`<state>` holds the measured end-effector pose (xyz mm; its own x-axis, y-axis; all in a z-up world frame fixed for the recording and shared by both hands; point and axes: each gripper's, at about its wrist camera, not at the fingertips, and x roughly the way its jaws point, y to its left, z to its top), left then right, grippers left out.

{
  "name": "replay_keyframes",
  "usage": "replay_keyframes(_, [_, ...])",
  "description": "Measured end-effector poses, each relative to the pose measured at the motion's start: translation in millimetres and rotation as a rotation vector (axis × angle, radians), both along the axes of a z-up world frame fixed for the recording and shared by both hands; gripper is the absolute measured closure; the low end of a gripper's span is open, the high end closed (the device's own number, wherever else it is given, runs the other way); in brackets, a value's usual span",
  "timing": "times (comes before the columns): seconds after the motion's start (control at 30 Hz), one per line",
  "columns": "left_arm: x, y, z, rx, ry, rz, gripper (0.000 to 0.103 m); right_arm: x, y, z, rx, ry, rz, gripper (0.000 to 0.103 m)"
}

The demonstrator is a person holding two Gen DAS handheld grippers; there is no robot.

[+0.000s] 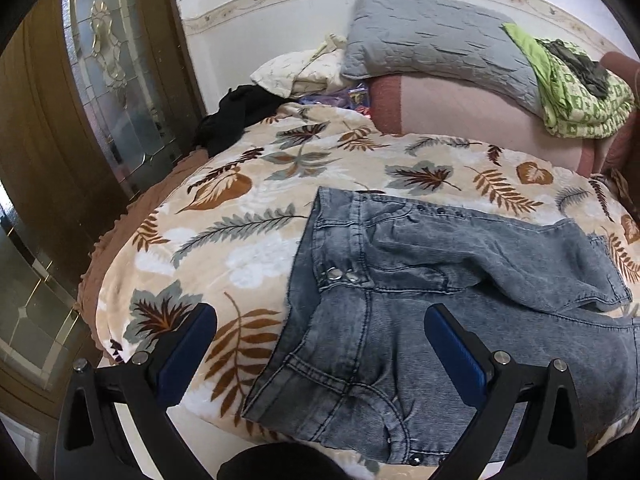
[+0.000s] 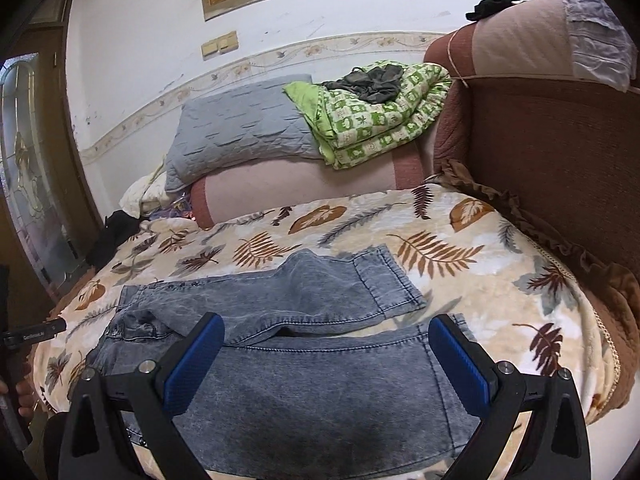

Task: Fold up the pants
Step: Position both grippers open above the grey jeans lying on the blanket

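Observation:
Grey-blue denim pants (image 1: 420, 292) lie spread on a leaf-patterned blanket (image 1: 224, 216), waistband to the left with metal buttons (image 1: 340, 276). My left gripper (image 1: 320, 328) is open and empty, hovering above the waist end. In the right wrist view the pants (image 2: 312, 368) show both legs; the far leg (image 2: 360, 284) is bunched and angled away, the near leg lies flat. My right gripper (image 2: 326, 340) is open and empty above the near leg. The left gripper (image 2: 36, 334) shows at the far left edge of that view.
Grey pillow (image 1: 432, 40), green patterned quilt (image 1: 580, 88) and pink bolster (image 1: 472, 116) are piled at the back. Black cloth (image 1: 236, 116) lies at the back left. A wooden glass door (image 1: 100, 80) stands left. A brown headboard (image 2: 560, 152) borders the right.

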<state>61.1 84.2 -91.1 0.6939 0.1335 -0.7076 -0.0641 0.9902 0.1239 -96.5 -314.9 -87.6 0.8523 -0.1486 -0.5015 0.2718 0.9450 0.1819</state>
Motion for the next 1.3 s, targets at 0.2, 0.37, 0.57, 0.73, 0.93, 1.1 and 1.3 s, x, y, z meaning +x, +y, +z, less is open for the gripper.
replay_keyframes(0.2, [-9, -5, 5, -0.018, -0.015, -0.026, 0.000, 4, 18, 4, -0.003, -0.004, 0.034, 0.000])
replay_keyframes(0.37, [-17, -5, 10, -0.033, -0.024, -0.032, 0.000, -1, 32, 12, -0.035, -0.018, 0.064, 0.000])
replay_keyframes(0.57, [-24, -7, 12, -0.037, -0.027, -0.038, 0.000, -7, 36, 17, -0.041, -0.021, 0.072, 0.000])
replay_keyframes(0.73, [-27, -7, 13, -0.040, -0.029, -0.039, 0.000, -10, 37, 18, -0.040, -0.017, 0.073, 0.000])
replay_keyframes(0.93, [-30, -9, 15, -0.040, -0.036, -0.043, 0.000, -11, 38, 18, -0.043, -0.023, 0.074, 0.000])
replay_keyframes(1.1, [-29, -11, 18, -0.035, -0.040, -0.046, 0.000, -9, 39, 18, -0.047, -0.013, 0.080, 0.000])
replay_keyframes(1.3, [-26, -11, 17, -0.032, -0.039, -0.043, 0.000, -6, 40, 17, -0.047, -0.007, 0.081, 0.000])
